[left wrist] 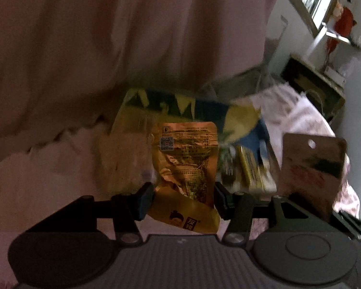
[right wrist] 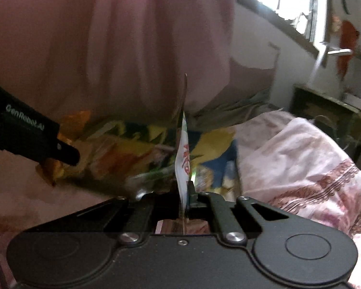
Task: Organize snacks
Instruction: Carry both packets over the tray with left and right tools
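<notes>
Left gripper (left wrist: pixel 184 198) level, clamping orange packet (left wrist: pixel 185 163), right gripper (right wrist: pixel 185 197) pinching white packet (right wrist: pixel 183 163) edge-on

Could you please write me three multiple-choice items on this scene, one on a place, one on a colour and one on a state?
1. Where does the big yellow-and-blue bag lie, seen from the left tool?
A. Beyond the held packet
B. Under the window
C. On the dark cabinet

2. What colour is the packet in the left tool?
A. Green
B. Orange-gold
C. White

3. How does the right tool stand?
A. Wide open, holding nothing
B. Out of view
C. Shut on a thin white sachet, held edge-on

Answers:
1. A: in the left wrist view the bag lies on the pink bedding just past the packet.
2. B: its foil looks orange-gold, with a QR code on it.
3. C: in the right wrist view both fingers press against the sachet with red print.
</notes>
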`<state>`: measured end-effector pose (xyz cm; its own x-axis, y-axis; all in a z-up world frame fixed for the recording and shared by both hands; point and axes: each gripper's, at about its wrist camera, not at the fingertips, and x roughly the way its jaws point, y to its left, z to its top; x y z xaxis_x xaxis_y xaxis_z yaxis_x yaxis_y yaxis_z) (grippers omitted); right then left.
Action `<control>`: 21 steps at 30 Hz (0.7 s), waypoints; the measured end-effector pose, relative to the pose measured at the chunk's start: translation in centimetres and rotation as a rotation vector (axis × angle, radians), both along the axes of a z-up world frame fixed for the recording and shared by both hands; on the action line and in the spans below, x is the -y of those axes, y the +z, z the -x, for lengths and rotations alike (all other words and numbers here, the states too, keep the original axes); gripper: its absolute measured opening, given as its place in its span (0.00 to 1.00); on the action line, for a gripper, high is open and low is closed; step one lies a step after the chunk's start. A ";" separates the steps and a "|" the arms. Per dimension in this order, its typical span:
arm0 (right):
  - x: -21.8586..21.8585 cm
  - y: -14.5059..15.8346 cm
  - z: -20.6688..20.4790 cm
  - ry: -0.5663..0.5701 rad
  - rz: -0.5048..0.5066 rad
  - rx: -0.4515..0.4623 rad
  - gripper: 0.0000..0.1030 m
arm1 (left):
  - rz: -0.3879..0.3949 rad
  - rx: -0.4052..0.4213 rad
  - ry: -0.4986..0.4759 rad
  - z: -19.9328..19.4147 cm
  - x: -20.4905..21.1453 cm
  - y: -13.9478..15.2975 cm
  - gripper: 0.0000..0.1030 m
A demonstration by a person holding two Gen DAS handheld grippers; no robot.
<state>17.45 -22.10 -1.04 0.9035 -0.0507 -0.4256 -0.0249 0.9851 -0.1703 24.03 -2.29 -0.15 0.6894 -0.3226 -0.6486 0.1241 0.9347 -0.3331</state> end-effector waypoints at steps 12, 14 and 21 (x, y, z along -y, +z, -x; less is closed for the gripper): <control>1.9 -0.4 -8.9 -0.096 0.051 0.096 0.04 | 0.028 0.069 0.003 -7.6 1.9 -1.6 0.56; 2.2 -0.8 -10.2 -0.107 0.036 0.085 0.04 | 0.023 0.066 0.007 -8.1 1.7 -2.2 0.56; 2.3 -2.9 -13.5 -0.139 -0.011 0.017 0.05 | 0.002 0.034 0.006 -9.2 1.8 -4.0 0.56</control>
<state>30.96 -24.40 -3.91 0.8953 -0.1712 -0.4113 0.1146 0.9806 -0.1589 33.20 -4.09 -4.13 0.7130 -0.3194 -0.6242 0.1297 0.9349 -0.3303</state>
